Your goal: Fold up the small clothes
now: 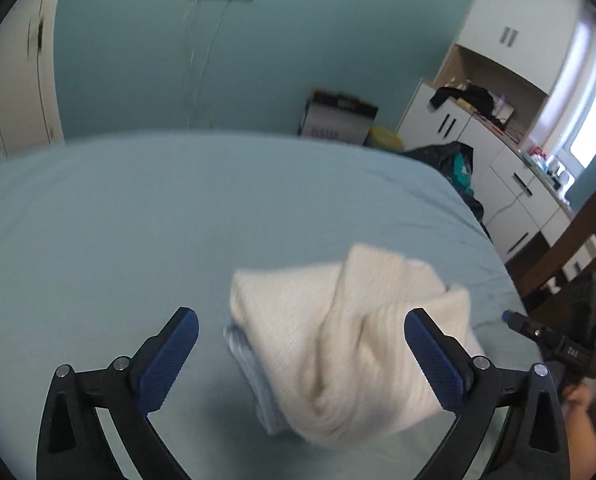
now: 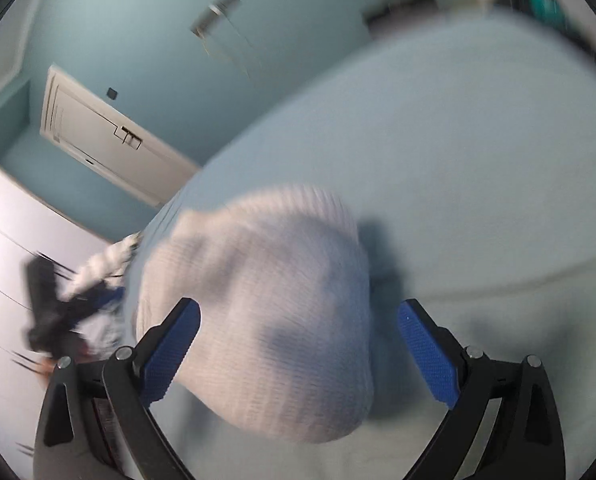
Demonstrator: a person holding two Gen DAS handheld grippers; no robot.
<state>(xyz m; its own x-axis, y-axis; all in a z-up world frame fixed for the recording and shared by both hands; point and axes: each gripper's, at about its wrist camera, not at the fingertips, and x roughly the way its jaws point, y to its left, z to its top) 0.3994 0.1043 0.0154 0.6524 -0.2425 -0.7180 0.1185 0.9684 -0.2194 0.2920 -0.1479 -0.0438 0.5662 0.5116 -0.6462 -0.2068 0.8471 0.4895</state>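
a white knit garment (image 1: 350, 344) lies in a loose, bunched fold on the bed (image 1: 137, 216), near its front edge, resting on top of a light blue folded cloth (image 1: 253, 376) whose edge peeks out at the left in the left wrist view. the same garment (image 2: 265, 312) fills the middle of the right wrist view, blurred.

the left gripper (image 1: 302, 360) hangs above the garment with its blue fingers (image 1: 165, 364) spread wide, released and holding nothing; the knit shows between them but neither pad presses on it. the right gripper (image 2: 298, 352) is likewise released, its fingers (image 2: 426, 356) wide apart with the garment showing between them, unclamped. in the left wrist view the right gripper (image 1: 546, 336) shows at the right edge, just beside the garment.

the bed carries a pale blue-green sheet. behind it stands a teal wall (image 1: 257, 60), a white door (image 2: 97, 132), white cabinets (image 1: 498, 148) with clutter on top, a dark box (image 1: 338, 116) on the floor, and a wooden chair (image 1: 578, 248) at the right.
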